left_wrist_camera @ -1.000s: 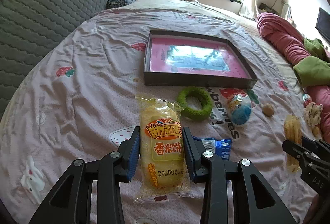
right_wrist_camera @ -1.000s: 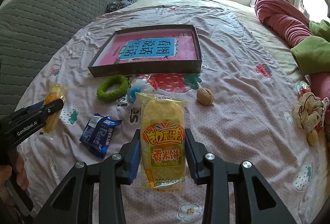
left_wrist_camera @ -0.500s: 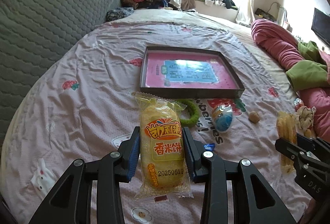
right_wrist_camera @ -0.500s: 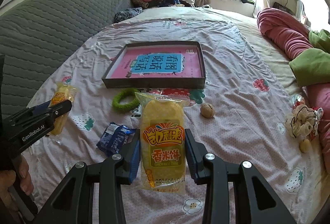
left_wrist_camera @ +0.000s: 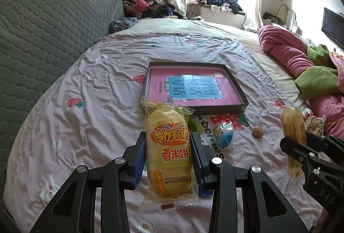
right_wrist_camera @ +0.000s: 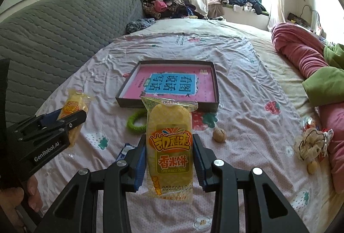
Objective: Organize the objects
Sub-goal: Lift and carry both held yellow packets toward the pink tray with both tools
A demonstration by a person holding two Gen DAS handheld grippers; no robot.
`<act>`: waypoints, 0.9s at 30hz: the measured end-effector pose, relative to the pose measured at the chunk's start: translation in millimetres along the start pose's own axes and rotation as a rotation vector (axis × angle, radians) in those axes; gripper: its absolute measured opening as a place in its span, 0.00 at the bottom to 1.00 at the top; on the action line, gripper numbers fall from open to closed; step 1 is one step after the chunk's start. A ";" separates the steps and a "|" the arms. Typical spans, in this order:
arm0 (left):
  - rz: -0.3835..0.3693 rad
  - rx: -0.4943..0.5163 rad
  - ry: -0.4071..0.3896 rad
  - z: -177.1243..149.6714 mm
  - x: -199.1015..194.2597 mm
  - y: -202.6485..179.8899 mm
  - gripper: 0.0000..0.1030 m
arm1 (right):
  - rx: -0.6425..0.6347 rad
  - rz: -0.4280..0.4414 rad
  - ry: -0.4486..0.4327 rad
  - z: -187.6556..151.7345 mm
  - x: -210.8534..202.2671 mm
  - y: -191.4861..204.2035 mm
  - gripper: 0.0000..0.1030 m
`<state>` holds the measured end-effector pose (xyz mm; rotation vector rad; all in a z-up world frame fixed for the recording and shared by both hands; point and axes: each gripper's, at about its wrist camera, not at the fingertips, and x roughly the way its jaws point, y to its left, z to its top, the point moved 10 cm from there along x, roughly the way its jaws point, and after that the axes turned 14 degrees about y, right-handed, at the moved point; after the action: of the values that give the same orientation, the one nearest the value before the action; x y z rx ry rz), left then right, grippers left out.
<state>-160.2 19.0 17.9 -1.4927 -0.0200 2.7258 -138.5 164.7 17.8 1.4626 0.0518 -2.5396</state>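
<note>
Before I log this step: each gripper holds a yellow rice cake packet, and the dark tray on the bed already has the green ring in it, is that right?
Not quite: the green ring lies on the bedsheet in front of the dark tray, as the right wrist view shows.

Two yellow rice-cake packets (left_wrist_camera: 168,151) (right_wrist_camera: 169,147) are up off the bed (right_wrist_camera: 247,104), one clamped in each of two hand-held grippers: left (left_wrist_camera: 168,160), right (right_wrist_camera: 169,160). One dark shallow box (right_wrist_camera: 169,104) holding one pink-and-blue book (right_wrist_camera: 172,84) lies mid-bed. Before its near edge lie one green ring (right_wrist_camera: 134,123), one walnut (right_wrist_camera: 219,134), one blue-and-white foil-wrapped egg (left_wrist_camera: 223,135) and one blue packet (right_wrist_camera: 124,151). One cream scrunchie (right_wrist_camera: 309,145) sits by the bed's right edge.
</note>
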 end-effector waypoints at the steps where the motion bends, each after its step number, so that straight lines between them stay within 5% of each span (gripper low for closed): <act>1: -0.001 -0.001 -0.001 2.2 -0.7 -0.9 0.39 | -0.002 0.002 -0.002 2.6 -0.9 0.5 0.38; 27: 0.016 0.018 -0.025 62.8 14.9 -14.4 0.39 | -0.012 0.016 -0.046 66.1 8.5 3.3 0.38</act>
<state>-220.8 34.2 39.6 -1.4602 0.0151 2.7494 -198.3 151.2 44.2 1.3939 0.0485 -2.5545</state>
